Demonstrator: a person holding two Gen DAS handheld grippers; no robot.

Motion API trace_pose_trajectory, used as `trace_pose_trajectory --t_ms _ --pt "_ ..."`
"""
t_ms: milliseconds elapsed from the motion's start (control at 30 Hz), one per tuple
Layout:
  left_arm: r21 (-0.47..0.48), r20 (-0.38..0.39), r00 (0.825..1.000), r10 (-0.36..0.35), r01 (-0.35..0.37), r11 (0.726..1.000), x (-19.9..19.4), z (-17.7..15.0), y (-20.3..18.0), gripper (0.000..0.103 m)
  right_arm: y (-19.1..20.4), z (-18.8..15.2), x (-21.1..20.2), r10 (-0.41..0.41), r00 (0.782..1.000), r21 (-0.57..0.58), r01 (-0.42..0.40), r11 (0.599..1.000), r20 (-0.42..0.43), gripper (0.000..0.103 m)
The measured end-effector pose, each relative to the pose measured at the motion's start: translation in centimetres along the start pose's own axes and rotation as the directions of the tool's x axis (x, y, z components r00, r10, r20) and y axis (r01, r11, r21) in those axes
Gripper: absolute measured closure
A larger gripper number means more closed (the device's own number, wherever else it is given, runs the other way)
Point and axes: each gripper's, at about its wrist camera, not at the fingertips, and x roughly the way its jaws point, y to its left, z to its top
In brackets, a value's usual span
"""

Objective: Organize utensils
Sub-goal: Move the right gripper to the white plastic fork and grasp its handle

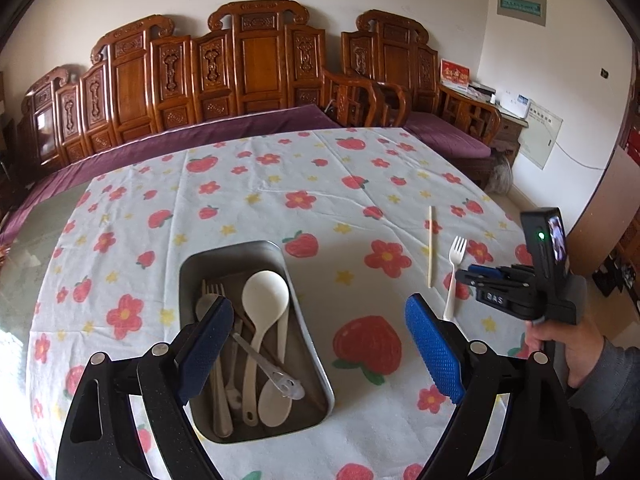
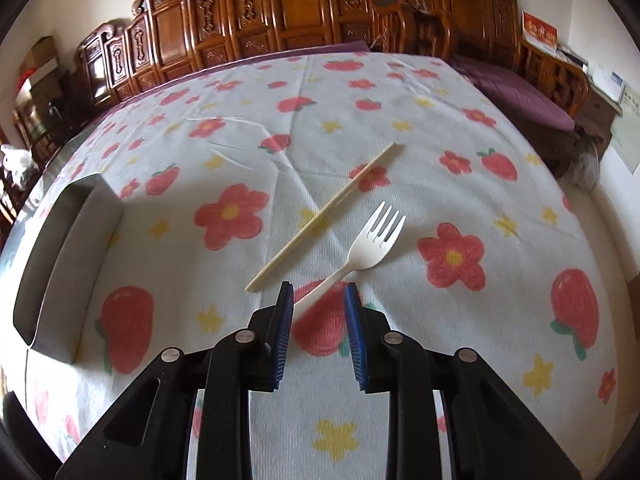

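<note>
Looking at the white fork (image 2: 362, 249), Mia asks, "Where does it lie?"

"Its handle end sits right between the fingers of the right gripper (image 2: 319, 294)," says Ben. "Its long line runs away from them, up and to the right, prongs far out. Those fingers are partly open and hold nothing yet."

"And the chopstick (image 2: 325, 214)?"

"Just left of the fork, slanting the same way."

"The left gripper (image 1: 320, 312)?"

"Wide open, empty, over the metal tray (image 1: 308, 334) of spoons. The right one is nearer the fork."
</note>
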Motion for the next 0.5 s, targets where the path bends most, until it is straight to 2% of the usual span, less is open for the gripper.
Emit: trace_pose_trajectory --t_ms 100,367,500 --pt "0.006 -0.015 1.0 -0.007 0.007 1.0 0.7 -0.3 -0.6 0.019 0.4 0.6 0.9 0.006 1.0 -0.002 -0.006 1.0 -0.004 0.075" --pt "0.016 -0.038 0.999 -0.012 0.012 1.0 1.9 -0.8 -1.7 0.019 1.2 0.9 2.2 -0.083 0.995 -0.074 0.079 0.994 -0.051 0.075" --pt "0.025 -0.045 0.999 -0.017 0.018 1.0 2.1 -0.9 -2.3 0.019 0.8 0.5 2.0 -0.09 0.994 -0.088 0.085 0.993 -0.056 0.077"
